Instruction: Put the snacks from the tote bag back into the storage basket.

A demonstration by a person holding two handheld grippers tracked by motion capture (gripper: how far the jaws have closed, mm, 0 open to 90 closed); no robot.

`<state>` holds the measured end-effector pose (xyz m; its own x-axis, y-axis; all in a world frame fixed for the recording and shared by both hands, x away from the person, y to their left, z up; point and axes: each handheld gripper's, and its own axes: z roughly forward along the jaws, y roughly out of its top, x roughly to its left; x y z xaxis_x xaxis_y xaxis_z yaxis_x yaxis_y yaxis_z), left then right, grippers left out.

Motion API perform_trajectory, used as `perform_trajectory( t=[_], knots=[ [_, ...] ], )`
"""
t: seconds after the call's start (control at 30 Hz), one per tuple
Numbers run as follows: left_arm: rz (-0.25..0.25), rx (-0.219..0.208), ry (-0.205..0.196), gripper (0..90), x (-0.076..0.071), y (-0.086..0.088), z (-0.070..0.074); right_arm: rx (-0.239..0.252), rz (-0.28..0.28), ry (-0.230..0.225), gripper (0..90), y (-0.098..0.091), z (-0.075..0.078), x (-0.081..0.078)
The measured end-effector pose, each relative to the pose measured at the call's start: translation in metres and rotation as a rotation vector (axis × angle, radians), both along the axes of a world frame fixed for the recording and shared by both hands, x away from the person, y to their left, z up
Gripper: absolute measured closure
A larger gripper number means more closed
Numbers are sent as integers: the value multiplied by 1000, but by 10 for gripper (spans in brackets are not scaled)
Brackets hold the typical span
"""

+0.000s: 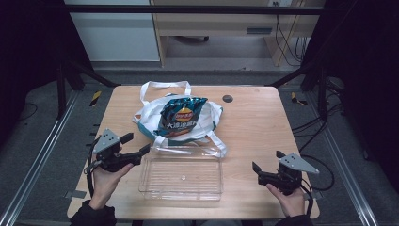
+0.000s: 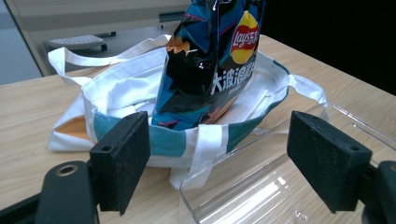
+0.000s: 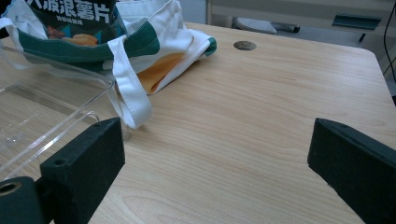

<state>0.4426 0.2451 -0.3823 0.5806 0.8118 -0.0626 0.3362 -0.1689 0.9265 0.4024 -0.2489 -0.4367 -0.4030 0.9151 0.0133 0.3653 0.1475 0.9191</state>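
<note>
A glossy foil chip bag (image 1: 181, 117), dark blue and teal with a yellow-and-red logo and white characters, lay propped in the mouth of a soft white cloth tote (image 1: 150, 115) near the middle of the wooden table (image 1: 254, 117). The bag's crinkled top pointed toward the far edge. The tote had a green band along its rim, flat white strap handles (image 1: 164, 85) looping out behind it, and an orange patch showing at a folded corner in both gripper views. Touching its near side sat a clear, hard plastic tray (image 1: 181, 178), rectangular, shallow and ribbed on the floor, with one strap draped at its far right corner.

The left gripper (image 1: 136, 146) sat just beside the tray's left end, jaws spread wide with nothing between them; its square black foam-faced pads (image 2: 123, 158) framed the tote and the tray's corner. The right gripper (image 1: 267, 165) rested well right of the tray over bare wood grain, its jaws likewise wide apart and empty. A small round dark grommet (image 1: 227, 98) was set in the tabletop beyond the tote
</note>
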Motion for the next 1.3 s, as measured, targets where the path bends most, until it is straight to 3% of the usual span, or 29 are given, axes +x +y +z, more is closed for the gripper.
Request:
perform_trajectory(
  t=[0.67, 1.07, 1.3],
  knots=[
    [-27, 9, -24, 220, 19, -25, 15, 1, 2, 1, 42, 1, 0, 0],
    [-15, 5, -55, 226, 32, -36, 28, 1, 3, 0, 42, 0, 0, 0],
    [-4, 31, -70, 228, 41, -41, 35, 0, 3, 0, 42, 0, 0, 0]
  ],
)
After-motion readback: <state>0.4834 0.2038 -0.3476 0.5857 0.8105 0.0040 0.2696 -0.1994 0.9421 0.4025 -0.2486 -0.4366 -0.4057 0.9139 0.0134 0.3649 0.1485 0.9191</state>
